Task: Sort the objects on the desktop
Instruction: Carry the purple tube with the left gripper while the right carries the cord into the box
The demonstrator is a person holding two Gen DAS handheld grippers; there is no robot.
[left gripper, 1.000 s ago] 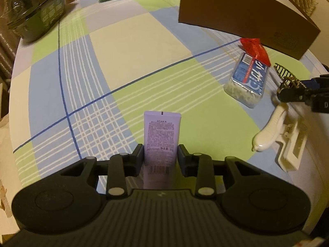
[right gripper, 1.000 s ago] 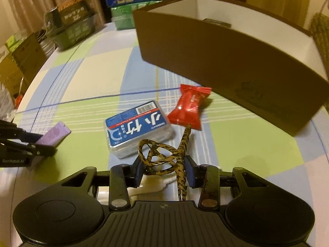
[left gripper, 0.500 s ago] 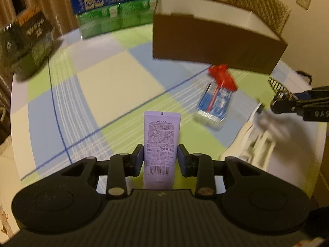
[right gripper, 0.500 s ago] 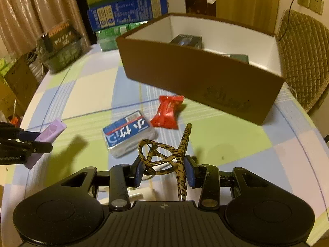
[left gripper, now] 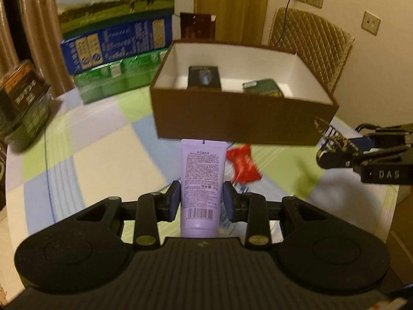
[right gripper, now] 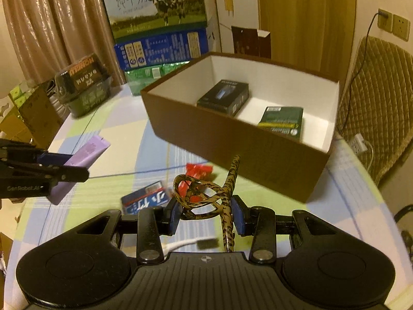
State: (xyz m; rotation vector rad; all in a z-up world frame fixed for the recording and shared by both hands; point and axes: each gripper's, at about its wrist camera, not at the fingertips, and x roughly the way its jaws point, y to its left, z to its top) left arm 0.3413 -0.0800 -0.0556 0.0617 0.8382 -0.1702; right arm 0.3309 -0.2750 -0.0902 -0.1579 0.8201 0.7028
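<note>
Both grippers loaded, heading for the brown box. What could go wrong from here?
1. The leopard-print hair clip is openwork and held off-centre in the right gripper; it may twist or snag on release.
2. The purple tube sticks out well past the left gripper and could clip the brown box wall.

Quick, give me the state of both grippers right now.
Left gripper: shut on the purple tube.
Right gripper: shut on the leopard-print hair clip.
</note>
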